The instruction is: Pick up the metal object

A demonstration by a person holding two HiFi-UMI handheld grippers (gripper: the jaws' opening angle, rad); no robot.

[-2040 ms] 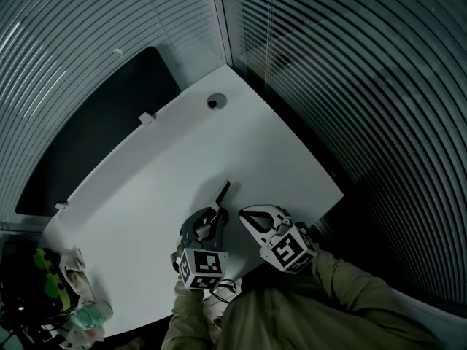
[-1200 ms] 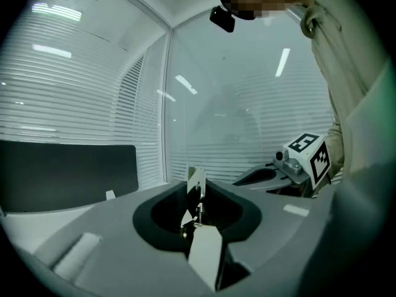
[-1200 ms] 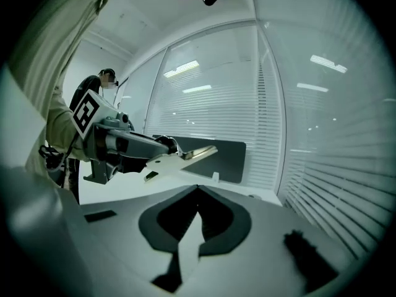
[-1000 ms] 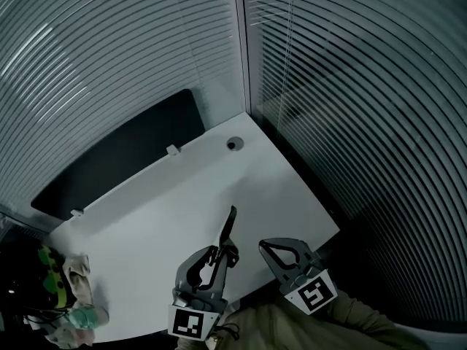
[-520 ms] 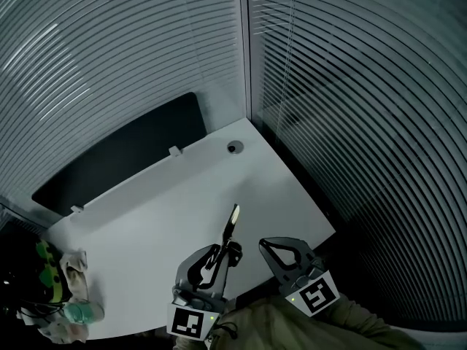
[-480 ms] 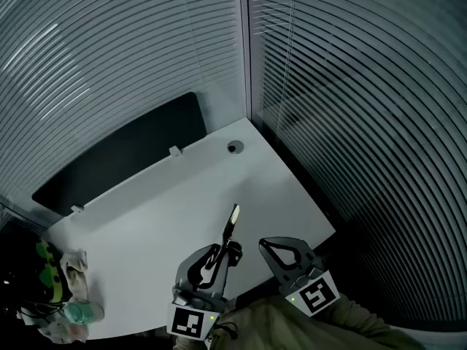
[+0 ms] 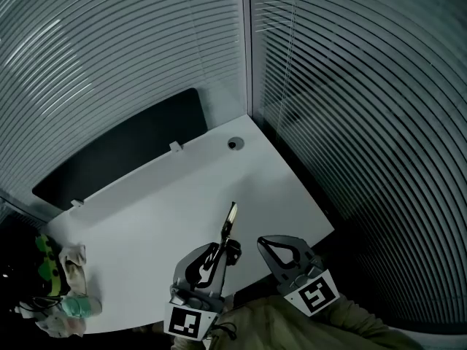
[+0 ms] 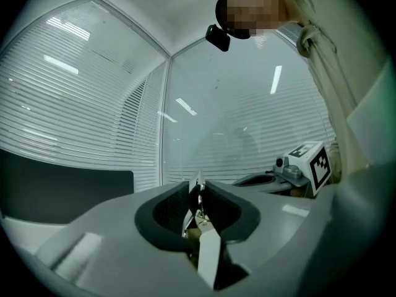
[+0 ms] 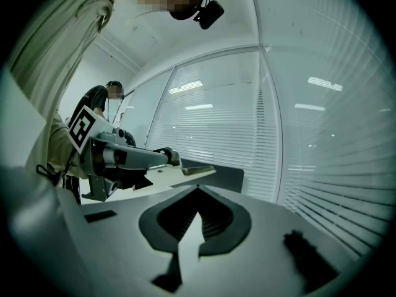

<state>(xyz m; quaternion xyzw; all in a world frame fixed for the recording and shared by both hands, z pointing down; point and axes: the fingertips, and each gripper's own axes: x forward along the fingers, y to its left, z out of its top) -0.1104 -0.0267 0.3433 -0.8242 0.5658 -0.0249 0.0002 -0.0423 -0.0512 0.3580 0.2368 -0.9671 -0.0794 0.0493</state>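
Note:
The metal object (image 7: 230, 222), a slim pointed tool with dark handles, sticks out forward from my left gripper (image 7: 227, 249) over the near part of the white table (image 7: 160, 195). The jaws are closing with the tool between their pads. In the left gripper view the tool's bright parts (image 8: 199, 218) sit in the narrow gap of the left gripper (image 8: 198, 187). My right gripper (image 7: 262, 243) hovers just right of it, shut and empty. The right gripper view shows the right gripper (image 9: 198, 189) with jaws together, and the left gripper (image 9: 154, 159) holding the metal tip (image 9: 197, 171) off to the left.
A black panel (image 7: 124, 155) runs along the table's far left edge, and a round cable hole (image 7: 234, 144) sits at the far corner. Slatted blinds (image 7: 350, 108) enclose the corner. A bundle of cloth and green things (image 7: 62, 301) lies at lower left. A person (image 9: 102, 101) stands beyond.
Two seconds ago the left gripper was low on the table around the tool; now it holds the tool up. Over the last second both grippers have barely moved.

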